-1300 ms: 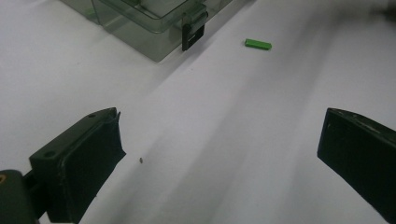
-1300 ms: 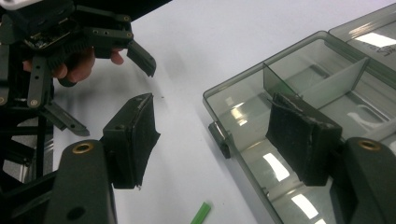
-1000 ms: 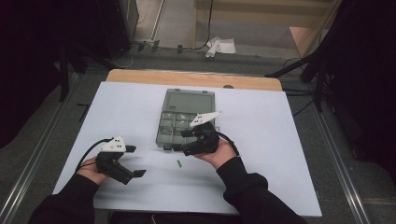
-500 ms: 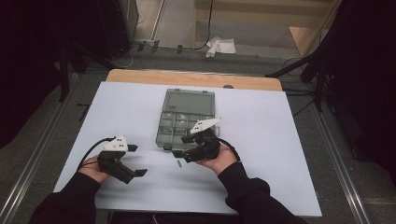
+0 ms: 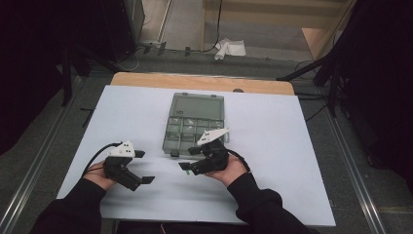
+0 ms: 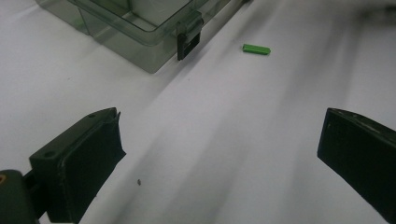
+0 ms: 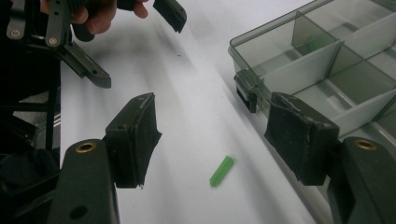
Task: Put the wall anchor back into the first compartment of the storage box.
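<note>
Your right gripper (image 7: 215, 135) has its jaws spread wide and empty, with the green peg (image 7: 221, 171) lying flat on the bench (image 7: 196, 93) between them, a little nearer the box-side jaw. Centre the jaws over the peg, lower until both tips meet the bench, then close across its narrow width. Keep the left gripper (image 6: 219, 154), wide open and empty, where it is, short of the peg and the compartment box (image 7: 317, 60).

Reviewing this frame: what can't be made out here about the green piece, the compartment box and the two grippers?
- Green piece: in the high view the right gripper covers most of it; its exact shape is too small there.
- Compartment box: contents unreadable from above; both gripper views cut it off at the frame edge.
- Box latch: locked or free cannot be told.
- Left gripper: its body falls outside its own view's bottom edge.
</note>
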Tool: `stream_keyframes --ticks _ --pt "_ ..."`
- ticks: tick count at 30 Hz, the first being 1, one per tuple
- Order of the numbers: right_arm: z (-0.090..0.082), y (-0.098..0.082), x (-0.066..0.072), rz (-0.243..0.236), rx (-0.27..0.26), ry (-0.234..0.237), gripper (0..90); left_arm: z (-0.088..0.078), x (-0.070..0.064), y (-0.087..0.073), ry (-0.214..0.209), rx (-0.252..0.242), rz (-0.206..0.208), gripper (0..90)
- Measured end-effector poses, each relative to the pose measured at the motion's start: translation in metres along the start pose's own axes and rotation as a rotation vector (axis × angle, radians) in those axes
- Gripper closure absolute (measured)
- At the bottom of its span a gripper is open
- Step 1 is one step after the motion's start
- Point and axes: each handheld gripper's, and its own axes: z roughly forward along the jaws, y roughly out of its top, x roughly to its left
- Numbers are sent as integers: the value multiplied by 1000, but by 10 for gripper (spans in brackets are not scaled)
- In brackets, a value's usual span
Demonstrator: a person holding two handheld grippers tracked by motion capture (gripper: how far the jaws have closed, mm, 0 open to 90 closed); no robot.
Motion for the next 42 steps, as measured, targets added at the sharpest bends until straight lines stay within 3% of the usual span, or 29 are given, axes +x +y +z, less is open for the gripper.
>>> stream_keyframes --ticks 15,20,32,36,42 --pt "12 -10 4 -8 34 -16 393 0 0 1 -1 -7 -2 0" --pt "18 -13 1 41 51 -13 424 0 0 1 1 -2 1 0" --pt "27 -20 0 54 90 -35 493 0 0 1 1 -1 2 0" --pt "30 -22 0 34 104 -53 531 0 0 1 0 0 1 0" --pt "34 -23 1 42 140 -64 645 -1 0 1 1 -1 3 0"
